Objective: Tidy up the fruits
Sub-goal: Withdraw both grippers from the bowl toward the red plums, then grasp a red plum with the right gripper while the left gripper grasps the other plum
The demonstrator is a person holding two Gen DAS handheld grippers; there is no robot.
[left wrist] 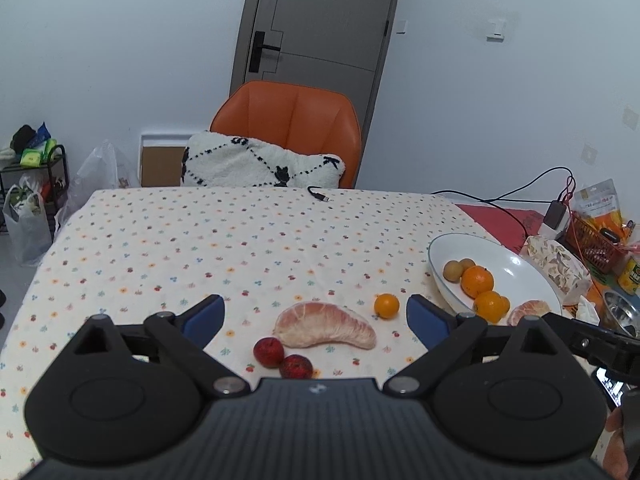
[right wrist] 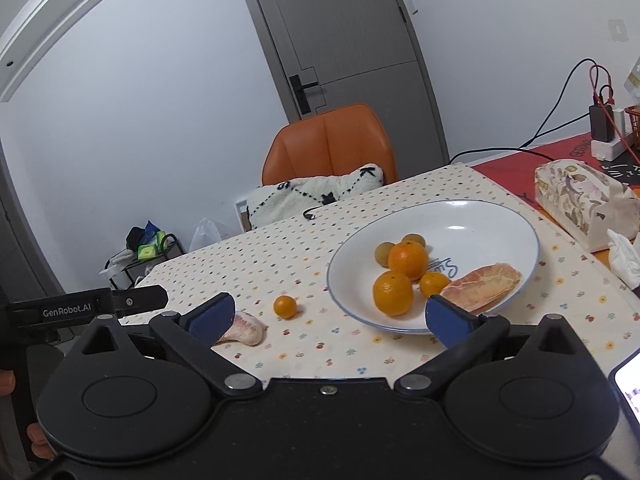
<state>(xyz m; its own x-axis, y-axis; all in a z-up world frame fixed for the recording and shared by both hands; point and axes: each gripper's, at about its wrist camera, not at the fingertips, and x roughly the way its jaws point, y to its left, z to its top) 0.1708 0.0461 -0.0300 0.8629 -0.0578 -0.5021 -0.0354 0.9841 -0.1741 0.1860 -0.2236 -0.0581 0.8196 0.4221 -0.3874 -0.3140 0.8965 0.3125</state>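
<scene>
The left gripper (left wrist: 315, 316) hovered over the worktop (left wrist: 200, 240) with its blue-padded fingers (left wrist: 206, 314) spread wide and nothing between the pads. Just ahead of the left finger and slightly inward, two red lychee-like fruits (left wrist: 282, 358) lay touching each other. Between the two fingers, a little farther out, a peeled pomelo segment (left wrist: 326, 325) rested on the flowered cloth, its near end touching one red fruit. Just inside the right finger sat a small loose orange (left wrist: 386, 305).

Beyond the right finger stood the white plate (left wrist: 500, 258), holding two pale round fruits (left wrist: 458, 267), two oranges (left wrist: 478, 281) and a second pomelo piece (left wrist: 530, 310).

The right gripper (right wrist: 330, 314) was likewise spread to its widest, empty. Its left finger (right wrist: 212, 318) partly covered the pomelo segment on the cloth (right wrist: 246, 330); the loose orange (right wrist: 285, 306) lay between the fingers, nearer the left one. The right finger (right wrist: 448, 318) stood over the plate's near rim (right wrist: 400, 326), just short of the pomelo piece inside (right wrist: 482, 282) and the oranges (right wrist: 393, 293) beside it.
</scene>
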